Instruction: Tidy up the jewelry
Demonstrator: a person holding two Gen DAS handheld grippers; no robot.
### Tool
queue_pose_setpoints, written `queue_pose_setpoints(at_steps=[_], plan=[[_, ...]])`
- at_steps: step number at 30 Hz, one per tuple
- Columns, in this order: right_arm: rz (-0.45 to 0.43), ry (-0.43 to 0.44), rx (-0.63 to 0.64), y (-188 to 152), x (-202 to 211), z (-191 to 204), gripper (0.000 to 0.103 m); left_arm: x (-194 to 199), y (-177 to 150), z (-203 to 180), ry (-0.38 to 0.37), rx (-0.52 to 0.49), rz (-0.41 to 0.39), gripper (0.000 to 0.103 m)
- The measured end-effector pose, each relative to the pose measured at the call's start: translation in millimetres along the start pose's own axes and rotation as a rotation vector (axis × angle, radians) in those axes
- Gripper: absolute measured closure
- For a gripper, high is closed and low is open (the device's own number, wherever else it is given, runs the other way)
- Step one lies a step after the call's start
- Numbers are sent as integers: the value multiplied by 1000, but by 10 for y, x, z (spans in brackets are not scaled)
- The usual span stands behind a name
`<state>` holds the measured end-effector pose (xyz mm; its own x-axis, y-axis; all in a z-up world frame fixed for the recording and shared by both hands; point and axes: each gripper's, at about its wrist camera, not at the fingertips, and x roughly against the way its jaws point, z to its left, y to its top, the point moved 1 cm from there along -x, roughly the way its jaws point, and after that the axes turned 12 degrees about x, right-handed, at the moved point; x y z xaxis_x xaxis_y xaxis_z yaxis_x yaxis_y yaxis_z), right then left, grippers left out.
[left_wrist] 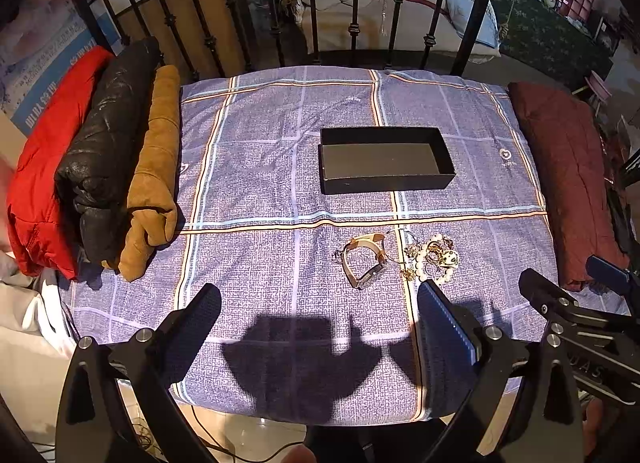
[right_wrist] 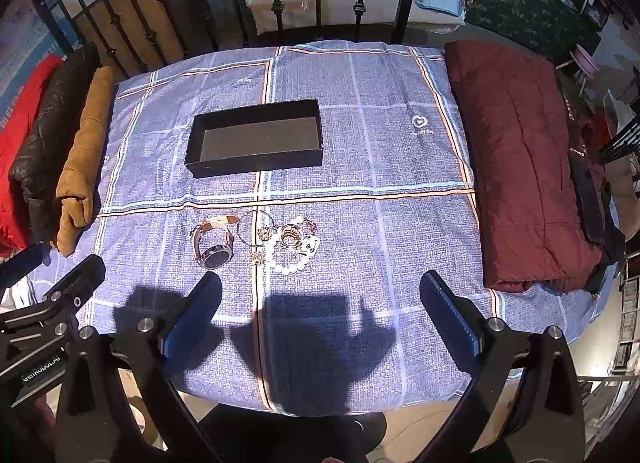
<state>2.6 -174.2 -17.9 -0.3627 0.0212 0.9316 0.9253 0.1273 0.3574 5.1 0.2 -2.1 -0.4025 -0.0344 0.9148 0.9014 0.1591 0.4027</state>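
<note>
One black box [right_wrist: 256, 135] sits open on the far half of the bed. One watch [right_wrist: 214, 245] lies near it, beside one tangled heap of jewelry [right_wrist: 290, 245] whose pieces cannot be counted. Three folded coats [left_wrist: 100, 159] line the left, one dark red quilt [right_wrist: 528, 167] the right.

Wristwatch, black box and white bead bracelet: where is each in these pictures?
Wristwatch [right_wrist: 216, 256]: right wrist view, on its round dial.
Black box [right_wrist: 256, 164]: right wrist view, on its near wall.
White bead bracelet [right_wrist: 289, 267]: right wrist view, on its near beads.
</note>
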Motion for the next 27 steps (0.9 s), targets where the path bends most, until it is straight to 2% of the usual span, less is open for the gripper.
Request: queue_pose_setpoints(at_steps=[27], plan=[[-20, -2, 6, 12, 62, -6, 5, 25, 4, -17, 2, 9, 1, 6]])
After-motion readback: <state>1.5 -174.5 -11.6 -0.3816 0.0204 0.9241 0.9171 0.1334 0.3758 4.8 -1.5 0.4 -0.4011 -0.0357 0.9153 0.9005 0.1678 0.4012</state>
